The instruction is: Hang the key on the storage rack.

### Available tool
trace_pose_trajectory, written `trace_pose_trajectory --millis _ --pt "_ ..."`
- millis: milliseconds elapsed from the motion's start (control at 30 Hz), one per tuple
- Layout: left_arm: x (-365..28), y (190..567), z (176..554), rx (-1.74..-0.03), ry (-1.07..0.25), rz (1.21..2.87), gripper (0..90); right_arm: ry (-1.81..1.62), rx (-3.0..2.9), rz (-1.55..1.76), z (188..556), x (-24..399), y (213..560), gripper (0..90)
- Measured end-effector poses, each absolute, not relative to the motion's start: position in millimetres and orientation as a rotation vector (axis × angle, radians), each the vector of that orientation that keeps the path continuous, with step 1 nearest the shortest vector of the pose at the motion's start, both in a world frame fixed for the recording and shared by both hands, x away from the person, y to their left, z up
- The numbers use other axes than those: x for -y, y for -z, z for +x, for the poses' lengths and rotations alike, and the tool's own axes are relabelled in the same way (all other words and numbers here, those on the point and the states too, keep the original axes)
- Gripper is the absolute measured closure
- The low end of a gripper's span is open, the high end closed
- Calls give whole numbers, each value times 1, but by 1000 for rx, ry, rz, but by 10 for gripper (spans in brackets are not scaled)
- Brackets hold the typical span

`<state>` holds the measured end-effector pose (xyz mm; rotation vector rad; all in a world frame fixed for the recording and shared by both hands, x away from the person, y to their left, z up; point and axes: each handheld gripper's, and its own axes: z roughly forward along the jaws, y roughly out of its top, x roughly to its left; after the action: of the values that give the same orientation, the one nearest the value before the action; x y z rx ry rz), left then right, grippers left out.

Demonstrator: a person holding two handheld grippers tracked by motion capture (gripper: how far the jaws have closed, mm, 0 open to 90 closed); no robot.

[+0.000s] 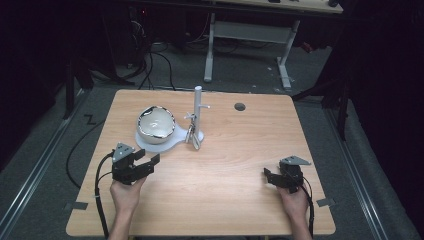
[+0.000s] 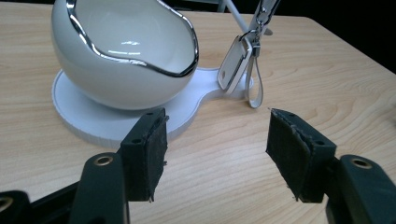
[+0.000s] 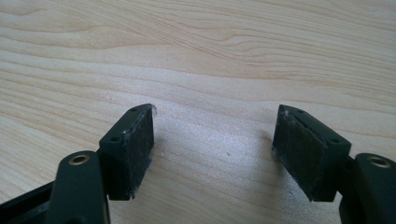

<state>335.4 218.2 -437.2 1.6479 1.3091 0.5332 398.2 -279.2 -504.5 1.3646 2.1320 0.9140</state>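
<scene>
Both forearms come in over the desk's near edge. The left hand holds the left gripper near the left edge, jaws spread wide, nothing between them. The right hand holds the right gripper near the right edge, jaws likewise parted and empty, angled down at the desk.

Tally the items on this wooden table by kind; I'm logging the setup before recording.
Glossy white egg-shaped bowl with silver rim: 1
Flat white stand with upright post: 1
White key fob hanging by a strap: 1
Black handheld grippers, left and right: 2
Total: 5
</scene>
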Motion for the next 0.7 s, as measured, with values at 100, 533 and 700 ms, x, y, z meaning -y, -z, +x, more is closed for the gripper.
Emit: trace_pose_trajectory --millis 100,533,700 --pt "-220 441 333 -1323 -533 1661 384 -914 -2132 1365 398 279 504 292" --pt "-230 458 322 -1394 -538 1639 384 -914 -2131 1366 398 279 504 293" --pt "-233 464 319 -1413 -533 1636 384 -914 -2130 1367 398 279 504 293"
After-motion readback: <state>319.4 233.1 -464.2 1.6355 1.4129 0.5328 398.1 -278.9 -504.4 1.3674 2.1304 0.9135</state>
